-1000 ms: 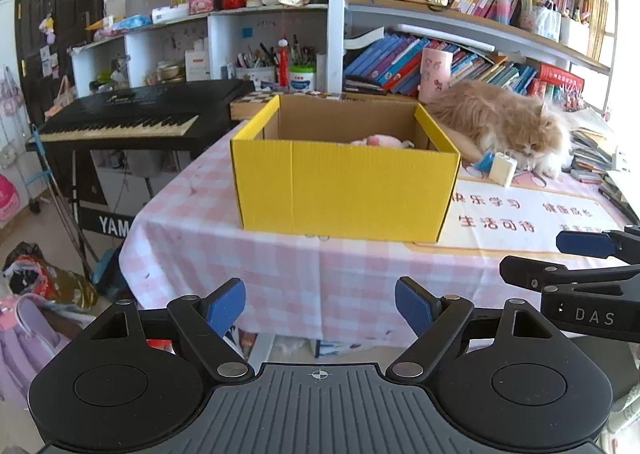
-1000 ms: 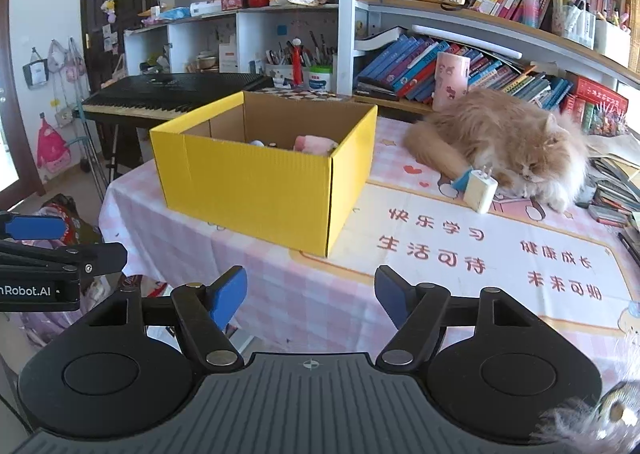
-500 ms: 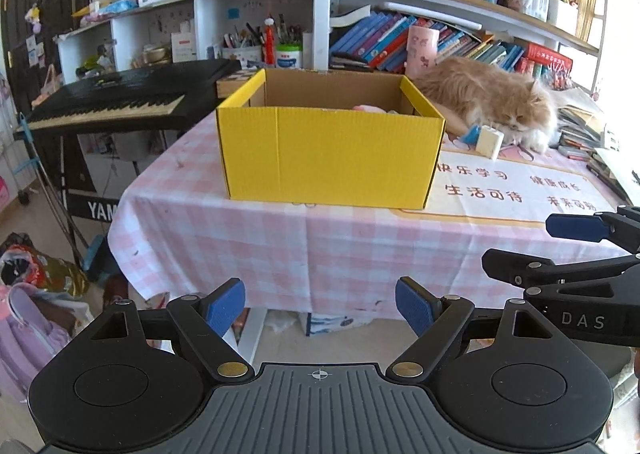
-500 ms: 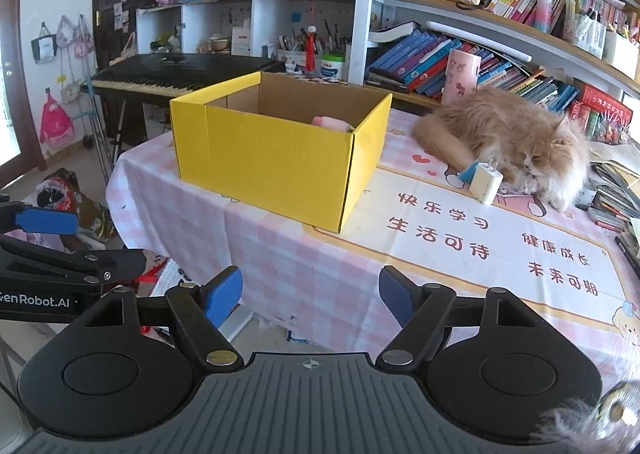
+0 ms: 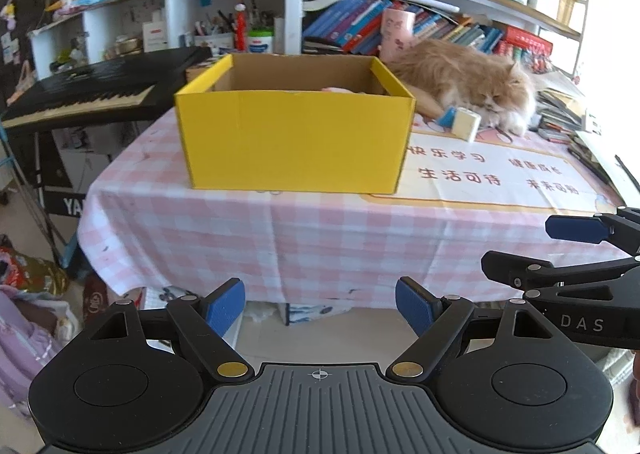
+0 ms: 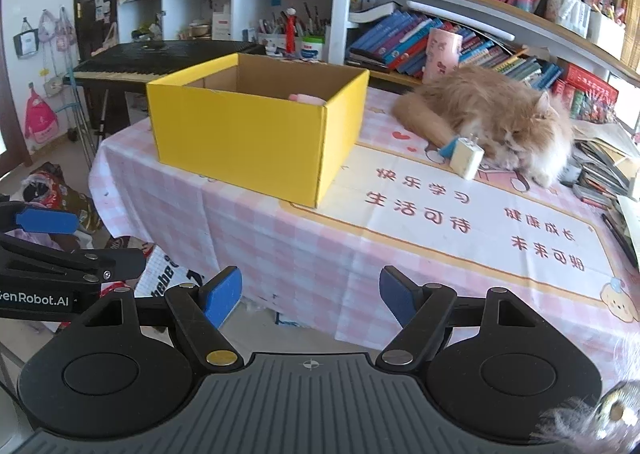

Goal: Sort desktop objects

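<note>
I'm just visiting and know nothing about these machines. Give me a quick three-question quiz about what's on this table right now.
1. True or false: the left tongs and right tongs both hold something.
2. What lies against the cat: A charger plug, B cup, C shoe?
3. Fill in: a pink thing peeks out of the yellow ____.

Key: 1 false, both are open and empty; 2 A; 3 box.

Bright daylight from our right, window glare blown out at rt edge of both views, strong fisheye bend on bookshelves (image 6: pixel 500 5), we see sharp focus mid-frame, dark vignette in corners, soft shadows under yellow box (image 5: pixel 294 139).
</note>
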### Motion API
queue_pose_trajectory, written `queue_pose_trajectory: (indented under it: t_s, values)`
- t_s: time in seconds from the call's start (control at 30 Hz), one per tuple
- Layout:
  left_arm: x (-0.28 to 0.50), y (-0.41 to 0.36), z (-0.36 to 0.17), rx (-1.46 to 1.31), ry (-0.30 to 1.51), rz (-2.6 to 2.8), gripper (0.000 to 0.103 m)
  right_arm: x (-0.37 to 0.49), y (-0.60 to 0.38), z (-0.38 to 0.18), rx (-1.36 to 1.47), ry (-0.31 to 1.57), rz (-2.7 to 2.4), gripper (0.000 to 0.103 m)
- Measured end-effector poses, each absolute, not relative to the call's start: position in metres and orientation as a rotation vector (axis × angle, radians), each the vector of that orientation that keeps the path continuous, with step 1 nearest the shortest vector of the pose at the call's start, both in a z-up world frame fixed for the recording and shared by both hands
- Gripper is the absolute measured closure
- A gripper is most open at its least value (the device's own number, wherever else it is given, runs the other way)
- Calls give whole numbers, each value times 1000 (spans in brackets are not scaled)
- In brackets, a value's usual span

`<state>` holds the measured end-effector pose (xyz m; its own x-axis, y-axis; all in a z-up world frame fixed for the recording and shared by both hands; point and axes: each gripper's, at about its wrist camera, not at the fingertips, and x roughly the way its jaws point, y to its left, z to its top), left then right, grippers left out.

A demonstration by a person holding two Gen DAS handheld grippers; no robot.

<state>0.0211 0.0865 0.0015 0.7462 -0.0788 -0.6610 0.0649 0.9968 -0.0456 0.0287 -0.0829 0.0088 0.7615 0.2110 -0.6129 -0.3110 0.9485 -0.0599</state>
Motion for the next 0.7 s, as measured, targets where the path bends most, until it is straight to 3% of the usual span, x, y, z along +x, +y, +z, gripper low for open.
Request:
queue_pose_trajectory:
  t_s: [0.7]
  values:
    - [49, 40, -5, 51, 750, -243, 18, 28, -129, 4, -110, 681, 114, 29]
